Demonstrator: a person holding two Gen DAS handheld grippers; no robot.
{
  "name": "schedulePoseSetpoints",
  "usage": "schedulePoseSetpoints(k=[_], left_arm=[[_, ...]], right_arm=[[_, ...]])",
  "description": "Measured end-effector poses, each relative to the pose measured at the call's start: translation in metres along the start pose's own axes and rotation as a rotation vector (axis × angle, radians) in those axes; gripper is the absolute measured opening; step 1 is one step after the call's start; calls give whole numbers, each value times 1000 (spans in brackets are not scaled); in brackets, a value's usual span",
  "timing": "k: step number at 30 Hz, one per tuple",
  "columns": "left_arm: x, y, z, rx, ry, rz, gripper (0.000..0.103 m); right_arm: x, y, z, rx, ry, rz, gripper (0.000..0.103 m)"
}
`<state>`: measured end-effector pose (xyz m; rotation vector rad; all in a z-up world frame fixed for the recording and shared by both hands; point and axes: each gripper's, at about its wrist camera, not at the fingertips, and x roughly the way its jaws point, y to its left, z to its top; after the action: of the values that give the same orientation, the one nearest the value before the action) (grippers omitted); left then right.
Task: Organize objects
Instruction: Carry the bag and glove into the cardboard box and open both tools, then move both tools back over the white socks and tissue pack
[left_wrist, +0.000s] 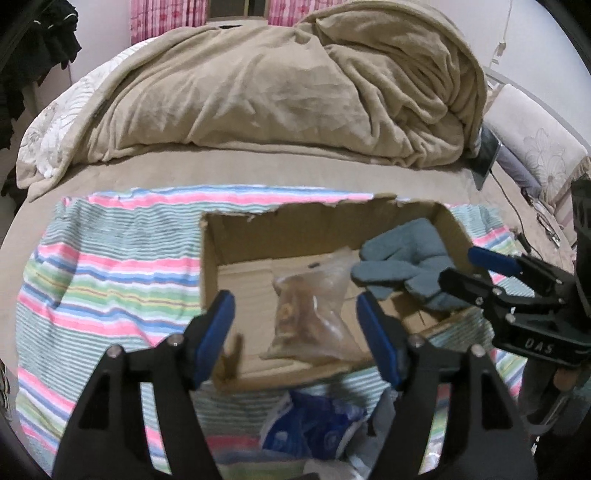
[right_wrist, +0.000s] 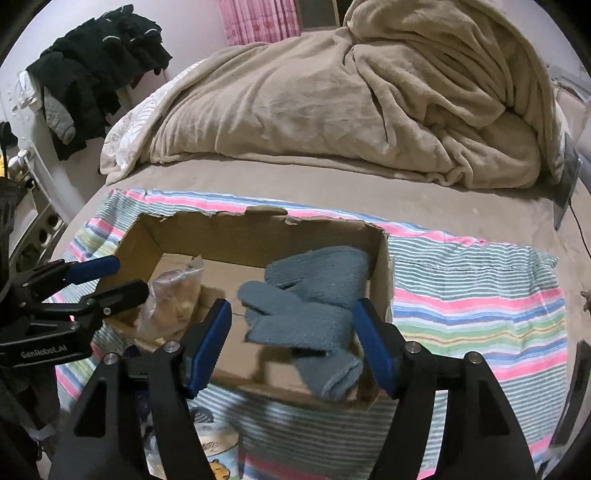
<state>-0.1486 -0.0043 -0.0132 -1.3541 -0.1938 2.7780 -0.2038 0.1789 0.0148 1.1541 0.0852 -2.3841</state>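
Cardboard box (left_wrist: 210, 266) sits open-topped on a striped cloth (left_wrist: 110, 266) spread over the bed; top edges torn and ragged. All places below are taken from this box.

Left gripper (left_wrist: 295, 332): jaws stand apart, nothing pressed between the blue pads. It hovers over the near wall of the box, pointing down into it. A clear plastic bag (left_wrist: 317, 306) with brownish contents lies inside the box, toward its left half; seen between the left jaws but not touched by them.

Right gripper (right_wrist: 291, 339): jaws likewise spread, pads free. It hangs over the near right part of the box. Grey-blue gloves (right_wrist: 314, 295) lie inside the box at its right end, one cuff draped toward the near wall. The gloves show between the jaws, not clamped.

Outside the box, just in front of its near wall, a blue-and-white packet (left_wrist: 314, 428) lies on the cloth. Beyond the far wall, a heaped beige blanket (left_wrist: 258, 92). Dark clothes (right_wrist: 99, 66) hang far off to the box's left.
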Motion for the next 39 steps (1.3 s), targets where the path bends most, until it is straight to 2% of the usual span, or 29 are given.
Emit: schedulePoseSetpoints(k=[24,39], left_arm=[[-63,4,-66,-32,-8,-7,70],[-56,0,-115,-39,63,-28,70]], right_arm=[[-55,34,-56,-7,14,18,76],[-47,44,-92,-1,65,37,76]])
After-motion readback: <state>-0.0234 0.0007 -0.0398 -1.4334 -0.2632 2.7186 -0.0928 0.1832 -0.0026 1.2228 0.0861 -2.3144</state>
